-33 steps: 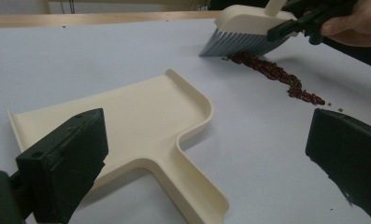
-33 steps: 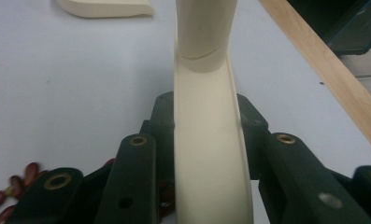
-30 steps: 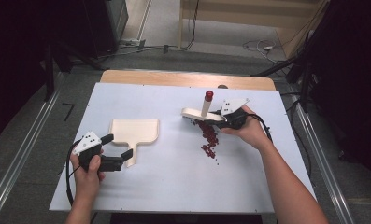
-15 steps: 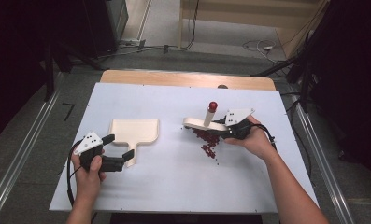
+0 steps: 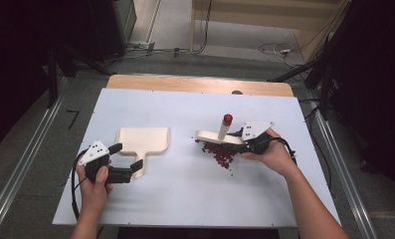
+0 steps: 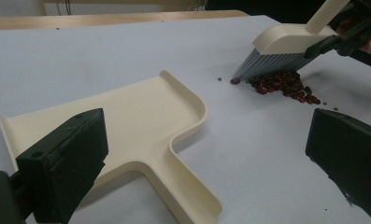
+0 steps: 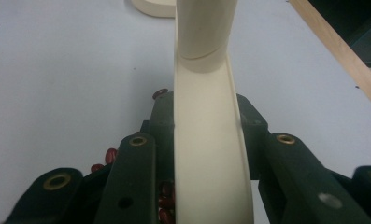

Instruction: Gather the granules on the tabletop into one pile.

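A pile of red beans (image 5: 220,151) lies on the white desk (image 5: 185,199), right of its middle. The cream brush (image 5: 216,137) stands on the pile's far edge, bristles touching the beans. The right gripper (image 5: 239,140) is clenched on the brush's head. The cream dustpan (image 5: 141,140) lies flat nearer the left edge, well apart from the beans. The left gripper (image 5: 126,160) is released, its jaws spread either side of the dustpan's handle.

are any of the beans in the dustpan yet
No, the dustpan lies bare, and the beans sit piled on the table by the brush.
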### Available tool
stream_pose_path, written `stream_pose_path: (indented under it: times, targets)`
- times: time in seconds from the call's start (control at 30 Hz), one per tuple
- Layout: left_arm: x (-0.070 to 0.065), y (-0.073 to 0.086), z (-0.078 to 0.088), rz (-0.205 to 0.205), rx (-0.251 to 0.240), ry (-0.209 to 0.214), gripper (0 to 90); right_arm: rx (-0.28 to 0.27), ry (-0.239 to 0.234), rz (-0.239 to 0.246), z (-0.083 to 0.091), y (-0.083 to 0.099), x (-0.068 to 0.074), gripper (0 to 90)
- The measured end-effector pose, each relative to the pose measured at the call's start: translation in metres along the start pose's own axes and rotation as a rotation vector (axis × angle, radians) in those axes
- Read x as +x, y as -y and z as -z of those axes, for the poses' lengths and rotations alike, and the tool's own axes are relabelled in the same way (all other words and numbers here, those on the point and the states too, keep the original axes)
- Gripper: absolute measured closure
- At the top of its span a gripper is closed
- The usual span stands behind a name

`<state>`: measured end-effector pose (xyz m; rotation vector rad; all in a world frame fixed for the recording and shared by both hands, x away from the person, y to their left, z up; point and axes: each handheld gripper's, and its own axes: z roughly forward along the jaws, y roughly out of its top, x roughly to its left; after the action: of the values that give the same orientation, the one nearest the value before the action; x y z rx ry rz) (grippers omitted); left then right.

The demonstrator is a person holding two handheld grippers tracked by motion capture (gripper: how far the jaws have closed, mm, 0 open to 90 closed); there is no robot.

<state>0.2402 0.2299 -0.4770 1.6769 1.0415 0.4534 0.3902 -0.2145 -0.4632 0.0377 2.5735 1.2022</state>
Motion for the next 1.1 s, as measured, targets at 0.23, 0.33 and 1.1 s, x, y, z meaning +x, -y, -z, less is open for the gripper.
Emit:
stream_pose_path:
  times: [0.23, 0.33, 1.1]
  targets:
    - [0.0, 0.0, 0.0, 0.001, -0.001, 0.001, 0.0, -0.069, 0.087, -0.004, 0.012, -0.012, 0.0, 65.7]
    - [0.0, 0.0, 0.0, 0.001, -0.001, 0.001, 0.0, -0.061, 0.081, -0.028, 0.023, -0.02, 0.004, 65.6]
    - [0.0, 0.0, 0.0, 0.001, -0.003, 0.002, 0.0, -0.007, -0.133, -0.218, 0.013, 0.0, 0.036, 65.6]
